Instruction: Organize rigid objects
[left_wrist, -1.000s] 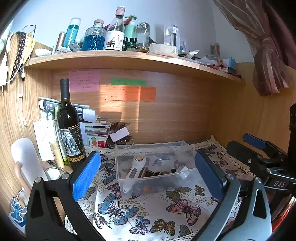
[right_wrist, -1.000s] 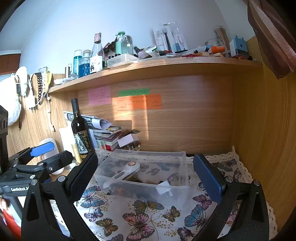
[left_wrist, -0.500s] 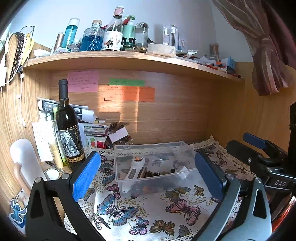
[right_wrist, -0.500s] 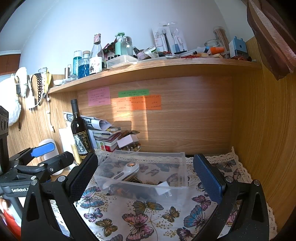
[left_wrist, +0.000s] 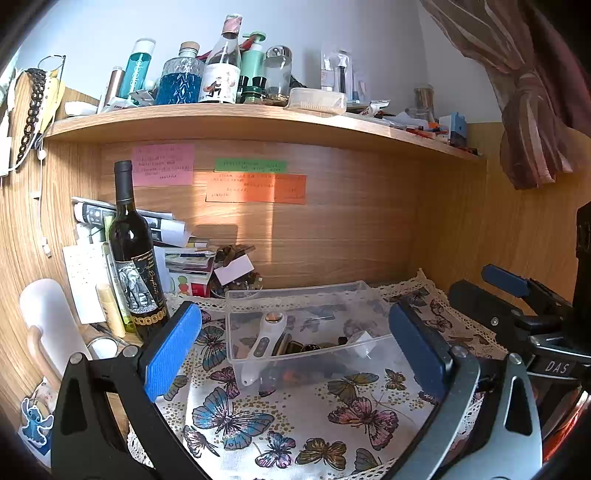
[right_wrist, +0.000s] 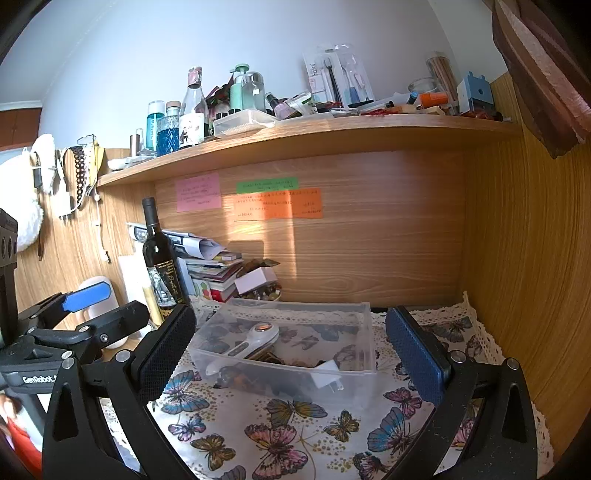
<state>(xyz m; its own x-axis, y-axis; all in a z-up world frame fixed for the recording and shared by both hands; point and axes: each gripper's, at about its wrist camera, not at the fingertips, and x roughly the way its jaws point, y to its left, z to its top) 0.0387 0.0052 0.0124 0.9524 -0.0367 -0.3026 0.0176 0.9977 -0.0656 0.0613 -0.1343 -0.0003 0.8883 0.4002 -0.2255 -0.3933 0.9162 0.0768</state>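
A clear plastic bin (left_wrist: 314, 354) (right_wrist: 354, 347) sits on a butterfly-print cloth (left_wrist: 280, 424) (right_wrist: 280, 432) in a wooden desk nook. It holds a white handheld device (left_wrist: 264, 338) (right_wrist: 247, 343), a white plug adapter (right_wrist: 327, 374) and several small dark items. My left gripper (left_wrist: 295, 354) is open and empty, a little in front of the bin. My right gripper (right_wrist: 291, 350) is also open and empty, in front of the bin. Each gripper shows at the edge of the other's view.
A dark wine bottle (left_wrist: 135, 254) (right_wrist: 160, 258) stands left of the bin beside stacked books and papers (left_wrist: 184, 262). A white cylinder (left_wrist: 50, 321) stands at the far left. The shelf (left_wrist: 236, 118) above carries several bottles and small items. Wooden walls close the back and right.
Both views have shifted very slightly. The bin and its contents have not moved. Both grippers stay open.
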